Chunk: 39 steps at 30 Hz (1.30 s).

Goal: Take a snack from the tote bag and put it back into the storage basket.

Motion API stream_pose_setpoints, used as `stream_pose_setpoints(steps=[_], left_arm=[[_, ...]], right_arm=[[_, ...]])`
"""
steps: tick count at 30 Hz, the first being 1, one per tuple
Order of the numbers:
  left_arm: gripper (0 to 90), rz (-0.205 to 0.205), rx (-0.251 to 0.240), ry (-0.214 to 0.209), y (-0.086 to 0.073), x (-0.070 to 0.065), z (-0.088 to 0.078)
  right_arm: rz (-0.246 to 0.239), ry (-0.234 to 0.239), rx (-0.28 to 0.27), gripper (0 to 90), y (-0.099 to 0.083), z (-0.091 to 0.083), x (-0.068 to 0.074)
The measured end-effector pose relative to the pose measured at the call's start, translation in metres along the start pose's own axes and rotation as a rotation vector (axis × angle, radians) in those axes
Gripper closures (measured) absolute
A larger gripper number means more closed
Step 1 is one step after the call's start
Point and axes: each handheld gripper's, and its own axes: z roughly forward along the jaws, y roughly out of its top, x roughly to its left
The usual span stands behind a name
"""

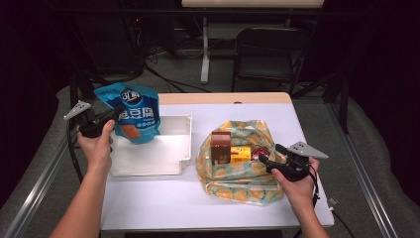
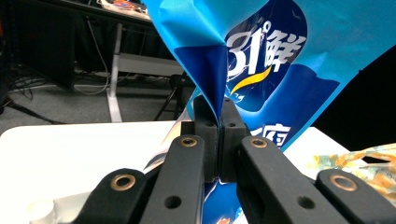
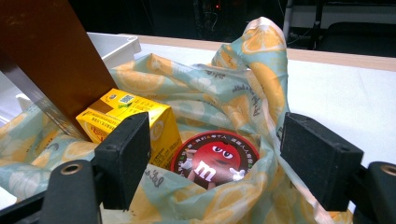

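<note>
My left gripper [image 1: 116, 113] is shut on the edge of a blue snack pouch [image 1: 132, 111] and holds it upright over the left rim of the white tray [image 1: 148, 158]. In the left gripper view the jaws [image 2: 218, 126] pinch a fold of the pouch [image 2: 266, 51]. A lemon-print bag [image 1: 237, 183] lies open at the right, holding a brown box [image 1: 221, 146], a yellow drink carton [image 1: 241, 153] and a round red candy tin [image 1: 258, 152]. My right gripper [image 1: 267, 158] stands open at the bag's mouth, its jaws either side of the tin [image 3: 215, 161] without touching it.
The tray's bare floor lies under and to the right of the pouch. The bag's raised flap [image 3: 261, 56] stands by my right gripper's right jaw. White tabletop [image 1: 163, 203] runs along the near edge. A black chair [image 1: 267, 49] stands beyond the table.
</note>
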Motion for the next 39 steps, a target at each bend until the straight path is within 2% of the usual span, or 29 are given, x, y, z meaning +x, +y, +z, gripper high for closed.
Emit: stream_pose_setpoints(steps=[7,10,12,13,15,17,18,21,27,32,35,37,39], left_arm=[[89.5,-0.036,-0.022,-0.022,-0.012,0.017,0.001],[89.5,-0.024,0.001,0.004,-0.018,0.021,0.0],[89.3,-0.046,-0.007,0.011,-0.021,0.025,-0.003],[89.1,-0.047,-0.001,0.033,-0.021,0.026,-0.005],[87.2,-0.081,0.007,0.056,-0.021,0.029,-0.007],[82.0,-0.077,0.018,0.089,-0.019,0.029,-0.009],[75.6,-0.073,0.03,0.112,-0.018,0.027,-0.01],[59.8,-0.061,0.075,0.145,-0.015,0.023,-0.01],[14.3,-0.11,0.094,0.216,-0.011,0.015,-0.019],[1.9,-0.068,0.108,0.238,-0.011,0.001,-0.027],[0.1,-0.033,0.103,0.23,-0.014,-0.011,-0.034],[0.1,-0.032,0.088,0.208,-0.016,-0.019,-0.039],[0.1,-0.049,0.073,0.198,-0.019,-0.025,-0.043]], right_arm=[[0.001,-0.002,0.004,24.4,-0.001,0.001,0.001],[-0.001,-0.002,0.008,24.5,-0.002,0.001,0.001],[0.002,-0.004,0.008,24.6,-0.003,0.002,0.002],[0.003,-0.004,0.007,24.6,-0.003,0.002,0.001],[0.009,-0.005,0.006,24.6,-0.003,0.002,0.001],[0.012,-0.004,0.003,24.6,-0.003,0.002,0.001],[0.008,-0.003,0.004,24.6,-0.003,0.002,0.002],[0.004,0.004,0.0,24.5,-0.003,0.002,0.004],[-0.012,0.007,-0.002,24.3,0.0,0.0,0.007],[-0.016,0.016,-0.012,23.7,0.003,-0.002,0.011],[-0.024,0.024,-0.013,23.5,0.005,-0.002,0.015],[-0.023,0.024,-0.018,23.1,0.006,-0.001,0.018],[-0.024,0.036,-0.018,22.6,0.008,0.0,0.021]])
